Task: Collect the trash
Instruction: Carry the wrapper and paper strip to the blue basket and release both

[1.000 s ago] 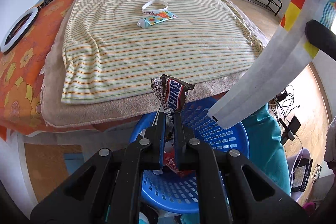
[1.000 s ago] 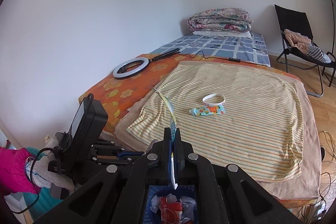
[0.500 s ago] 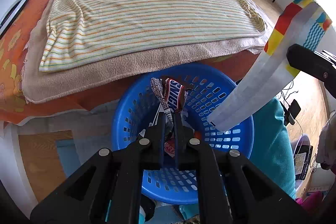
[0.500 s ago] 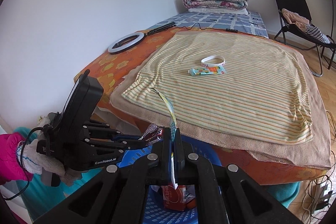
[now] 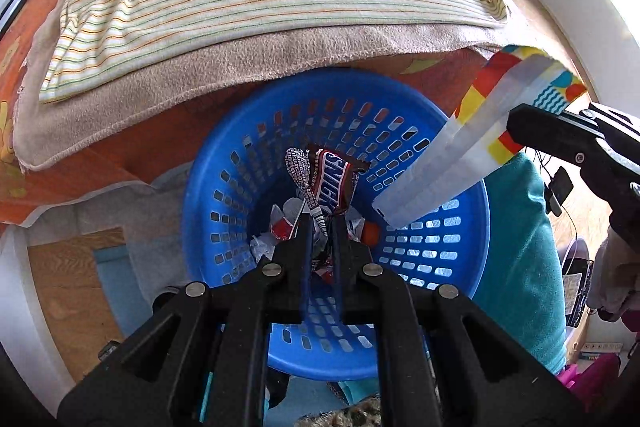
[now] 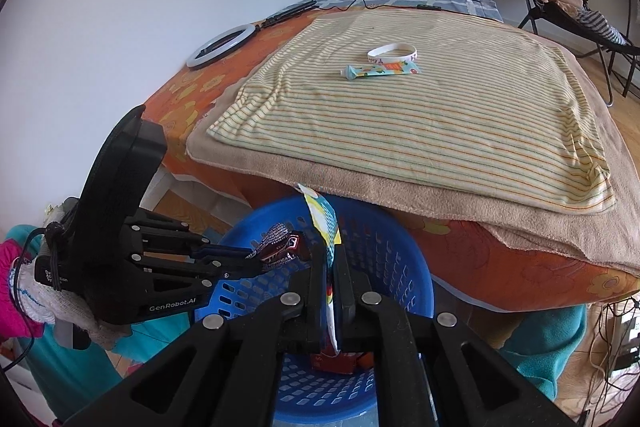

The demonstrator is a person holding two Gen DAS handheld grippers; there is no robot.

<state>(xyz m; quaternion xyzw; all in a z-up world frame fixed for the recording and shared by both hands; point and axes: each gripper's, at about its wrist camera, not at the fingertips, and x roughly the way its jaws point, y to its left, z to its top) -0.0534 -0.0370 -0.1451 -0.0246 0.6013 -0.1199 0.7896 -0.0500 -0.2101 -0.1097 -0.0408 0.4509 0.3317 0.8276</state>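
Your left gripper (image 5: 321, 223) is closed on a Snickers wrapper (image 5: 330, 183), which stands up from between the fingers, directly above the inside of the blue basket (image 5: 460, 267). The wrapper is brown with white and red letters, crumpled, with one torn striped end. Your right gripper (image 6: 330, 267) is clamped on a long paper strip (image 6: 325, 223), also above the basket; the strip is white on one side and has yellow, red and blue patterns at its end. In the basket some crumpled trash (image 5: 280, 227) lies at the bottom. On the striped blanket (image 6: 440, 115), well apart from both grippers, a small tube (image 6: 380, 70) lies just beside a white band (image 6: 392, 51).
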